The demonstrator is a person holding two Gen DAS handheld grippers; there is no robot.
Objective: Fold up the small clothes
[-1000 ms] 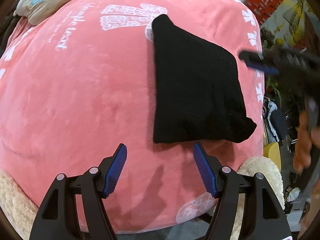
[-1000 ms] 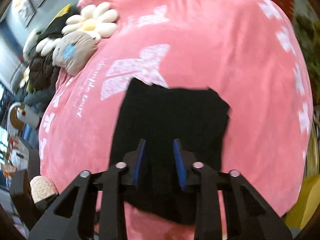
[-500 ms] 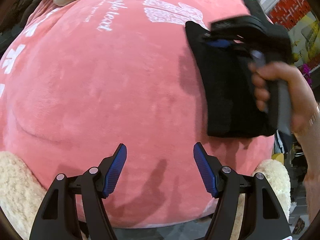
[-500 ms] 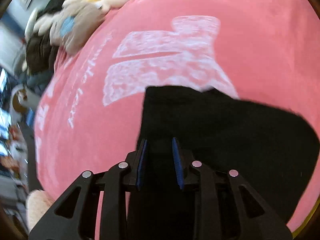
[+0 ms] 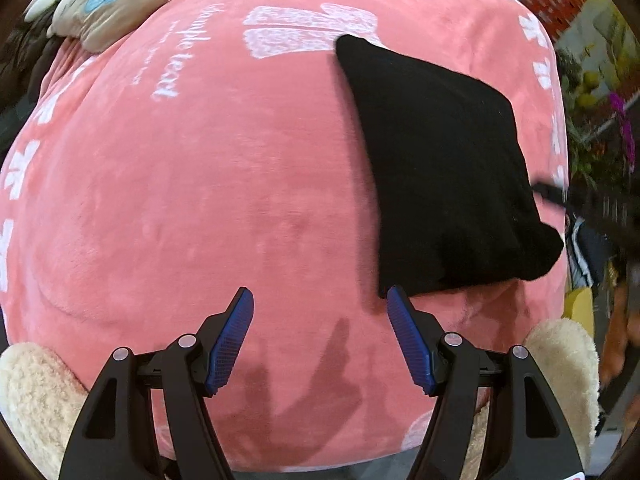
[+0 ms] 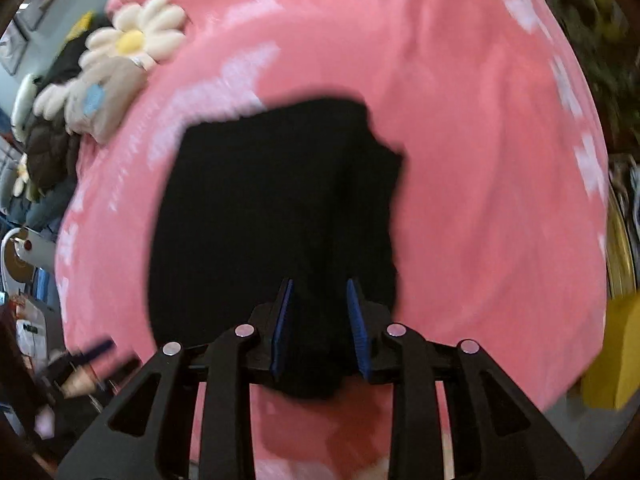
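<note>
A folded black garment (image 5: 440, 168) lies flat on a big pink plush cushion (image 5: 200, 180). My left gripper (image 5: 319, 292) is open and empty, low over the cushion, its right finger just short of the garment's near edge. In the right wrist view my right gripper (image 6: 319, 282) hovers over the near end of the black garment (image 6: 272, 208). Its jaws stand a narrow gap apart and the cloth lies flat below them. In the left wrist view the right gripper (image 5: 580, 200) is a dark blur at the garment's right edge.
A daisy plush (image 6: 132, 40) and a grey plush (image 5: 108, 4) lie at the cushion's far left. Cream furry parts (image 5: 560, 360) flank the near edge. The cushion (image 6: 480, 160) drops off to the right, where a yellow object (image 6: 612, 356) and plants stand.
The right gripper and the hand on it swept in over the garment, then drew back to its right edge. The garment kept its shape and place. The left gripper stayed open.
</note>
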